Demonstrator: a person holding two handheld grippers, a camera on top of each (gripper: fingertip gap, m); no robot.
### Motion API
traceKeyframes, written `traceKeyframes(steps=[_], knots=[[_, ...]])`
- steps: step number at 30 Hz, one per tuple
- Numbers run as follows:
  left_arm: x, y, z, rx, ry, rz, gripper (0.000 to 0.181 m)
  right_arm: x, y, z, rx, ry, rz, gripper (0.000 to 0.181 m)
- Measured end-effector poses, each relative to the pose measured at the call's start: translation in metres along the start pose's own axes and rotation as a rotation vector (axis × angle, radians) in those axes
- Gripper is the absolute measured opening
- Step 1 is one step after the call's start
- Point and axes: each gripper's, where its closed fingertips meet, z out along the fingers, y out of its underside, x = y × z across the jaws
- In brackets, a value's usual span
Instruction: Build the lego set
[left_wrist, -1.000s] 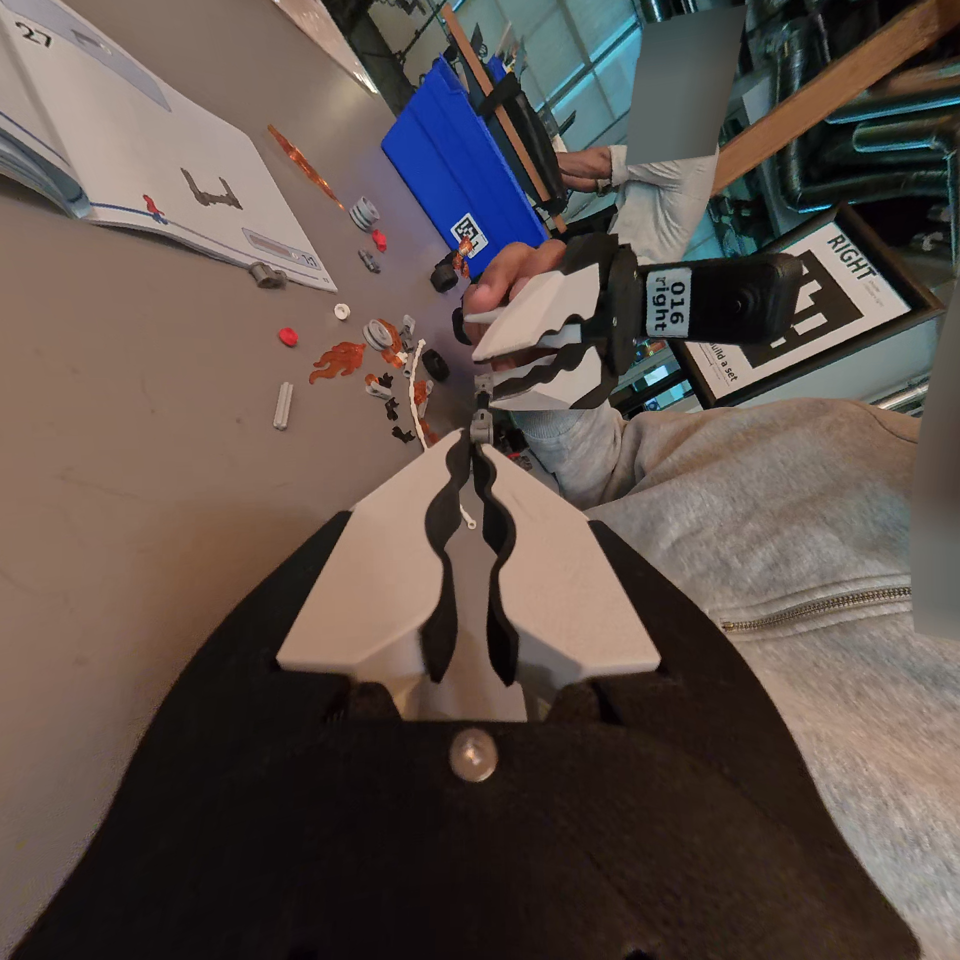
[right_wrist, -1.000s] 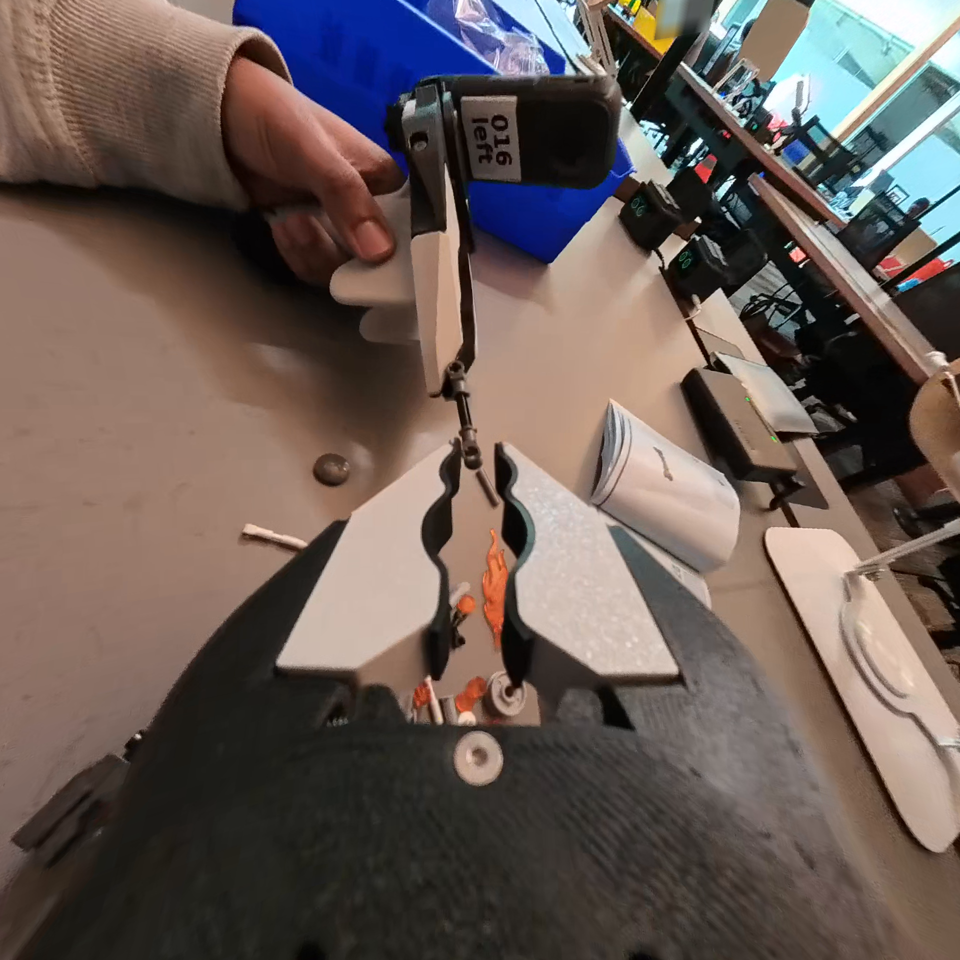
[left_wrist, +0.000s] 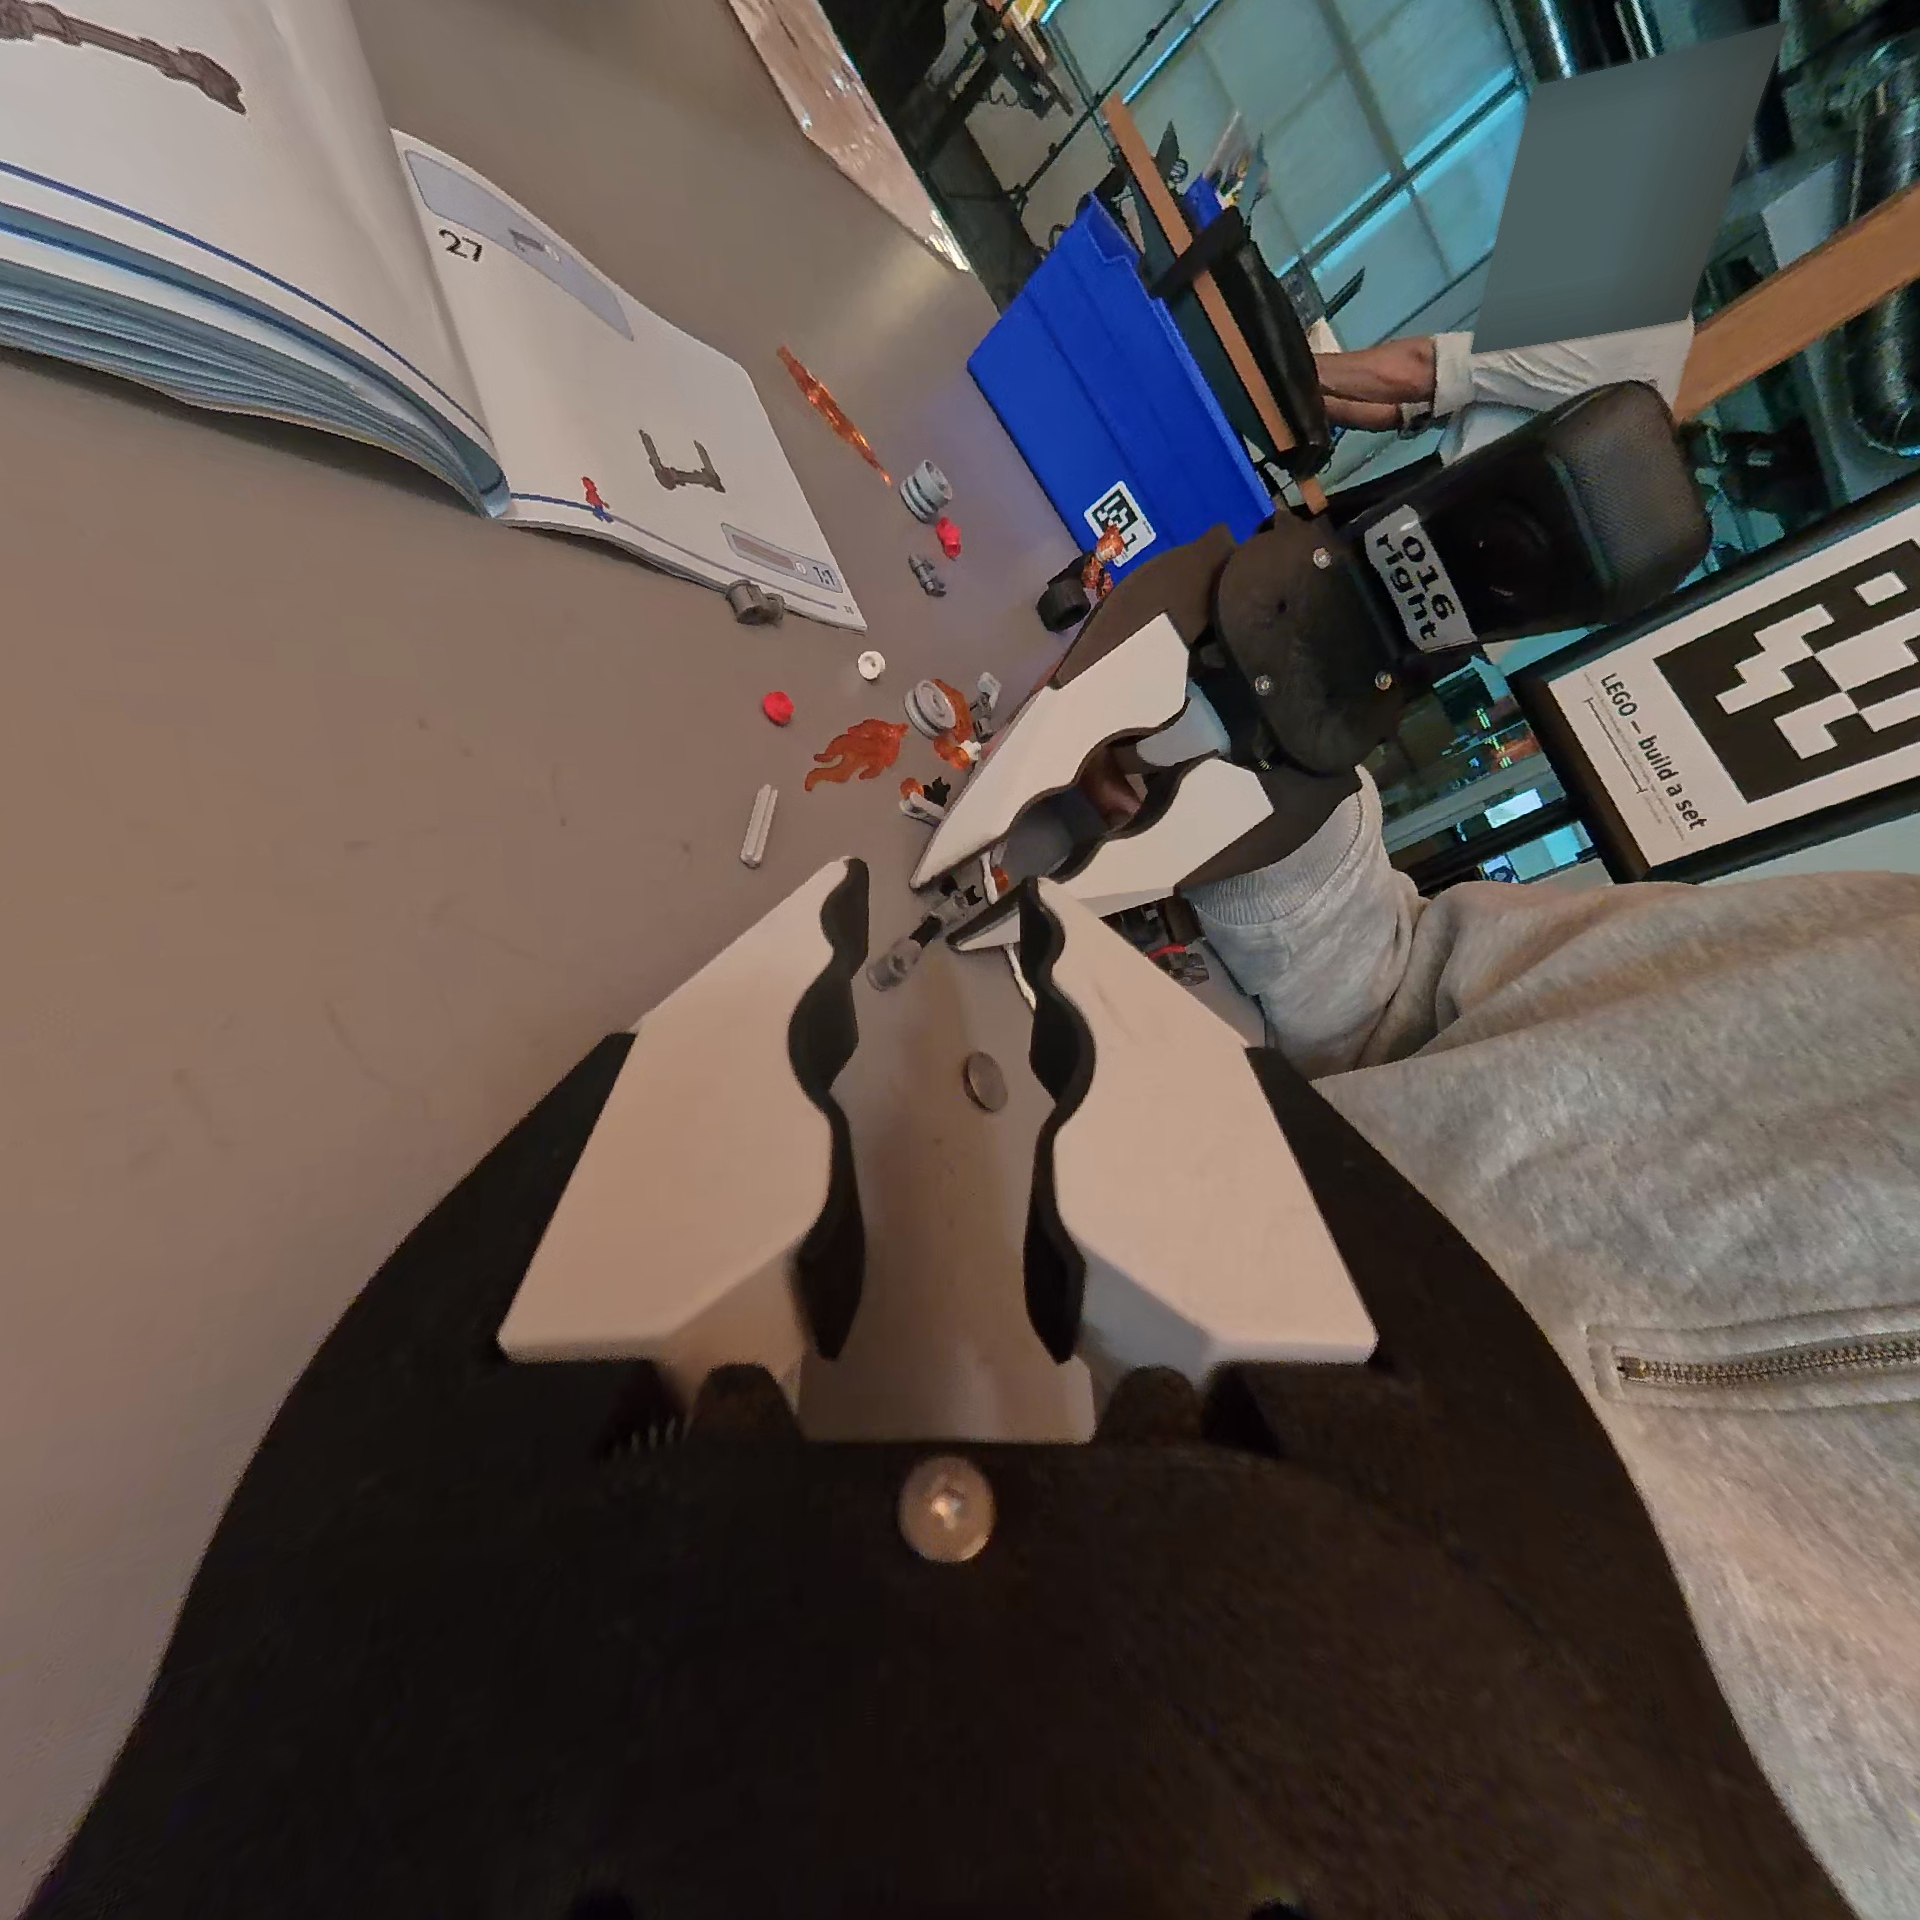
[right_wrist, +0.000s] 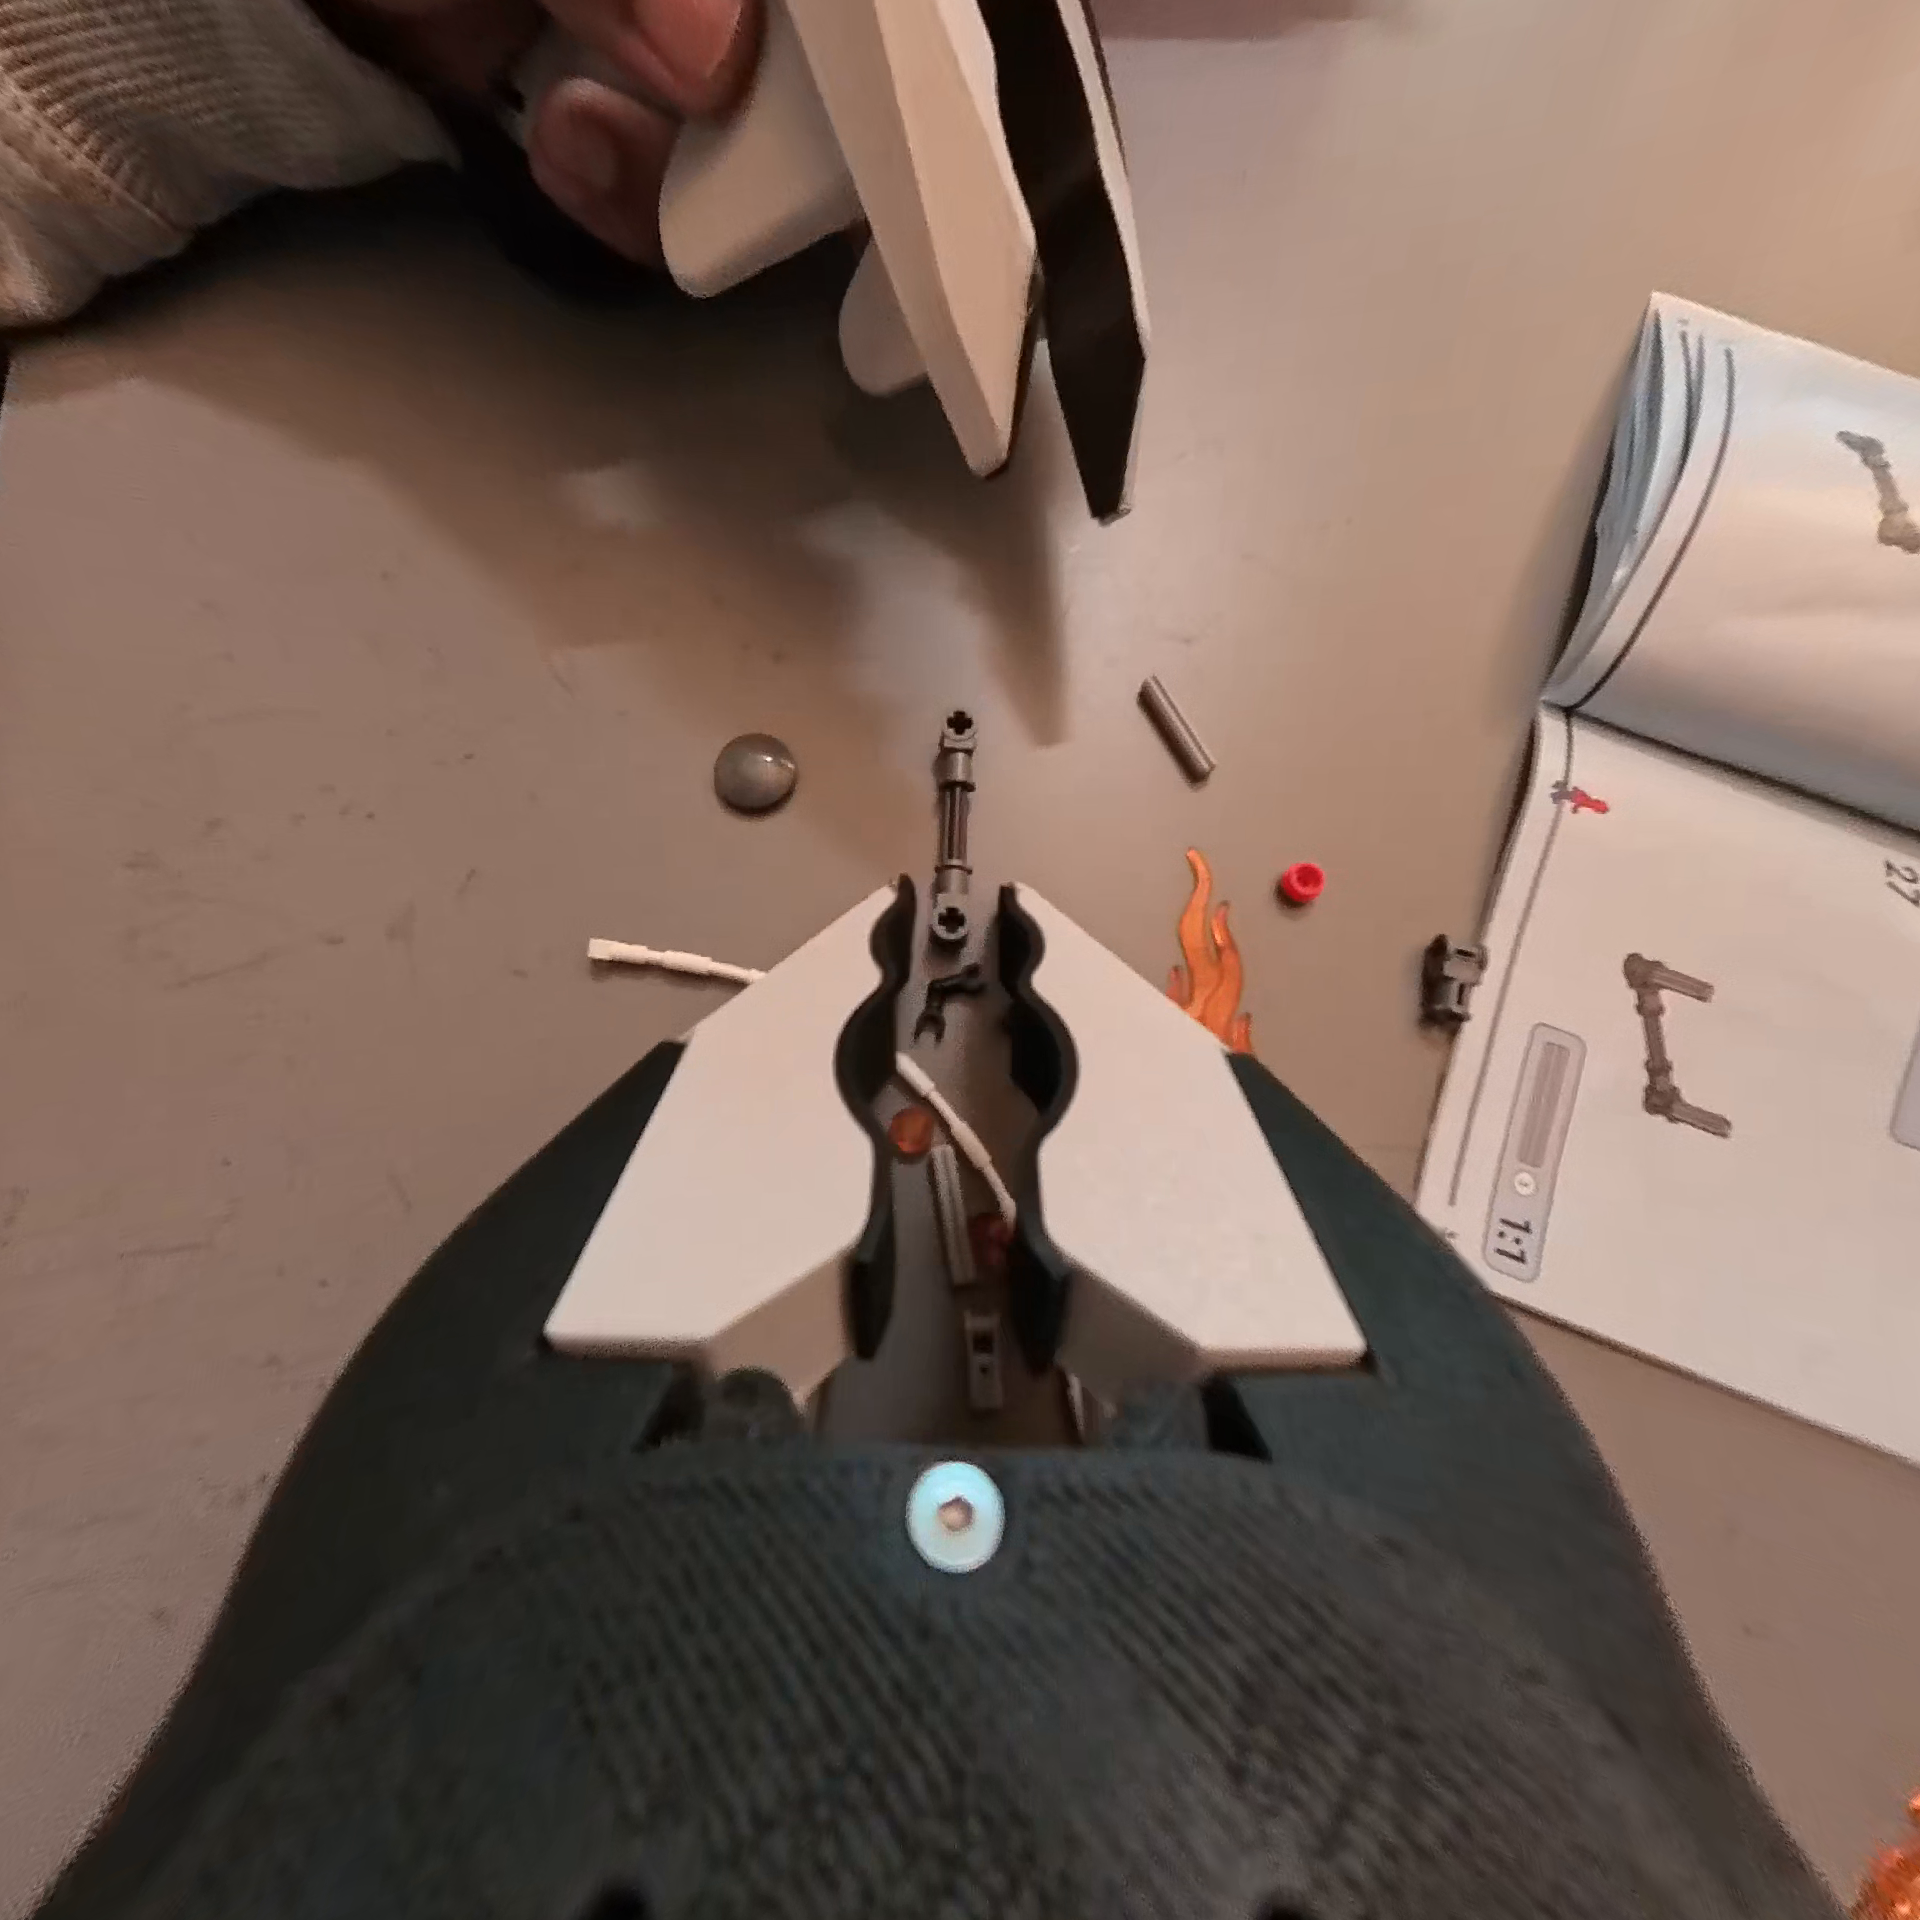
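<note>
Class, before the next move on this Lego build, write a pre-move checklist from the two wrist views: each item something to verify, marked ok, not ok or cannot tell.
1. Right gripper clamped on the dark grey rod assembly: ok, one end sits between its tips.
2. Left gripper free to take a part: ok, jaws apart, nothing held.
3. Rod assembly clear of the table: cannot tell.
4. Next loose part within sight: ok, a short grey axle lies just beyond the rod.
5. Instruction booklet open at the step: ok.
6. Connector joints fully seated: cannot tell, too small.
</note>
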Motion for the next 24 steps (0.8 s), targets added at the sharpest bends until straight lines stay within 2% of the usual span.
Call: traceKeyframes(steps=[4, 7, 10, 13, 16, 19, 21, 24], knots=[[0.000, 0.000, 0.000, -0.002, 0.000, 0.003, 0.027, 0.006, -0.013, -0.017, 0.072, 0.016, -0.004, 0.017], [0.001, 0.000, 0.000, 0.001, 0.002, 0.005, 0.027, 0.038, -0.024, -0.051, 0.186, 0.152, 0.044, 0.013], [0.001, 0.000, 0.000, 0.000, 0.002, 0.009, 0.027, 0.072, -0.017, -0.089, 0.240, 0.326, 0.095, 0.013], [0.002, 0.000, 0.000, -0.001, 0.002, 0.016, 0.027, 0.090, -0.006, -0.115, 0.292, 0.405, 0.173, 0.013], [0.002, 0.000, 0.000, 0.000, 0.000, 0.020, 0.026, 0.092, 0.005, -0.120, 0.288, 0.379, 0.232, 0.014], [0.002, -0.001, 0.000, 0.002, -0.001, 0.023, 0.026, 0.086, 0.017, -0.111, 0.216, 0.327, 0.232, 0.012], [0.002, -0.001, 0.000, 0.004, -0.003, 0.026, 0.025, 0.088, 0.027, -0.108, 0.148, 0.352, 0.206, 0.011], [0.002, -0.001, 0.000, 0.004, -0.005, 0.028, 0.025, 0.087, 0.032, -0.108, 0.128, 0.354, 0.191, 0.008]])
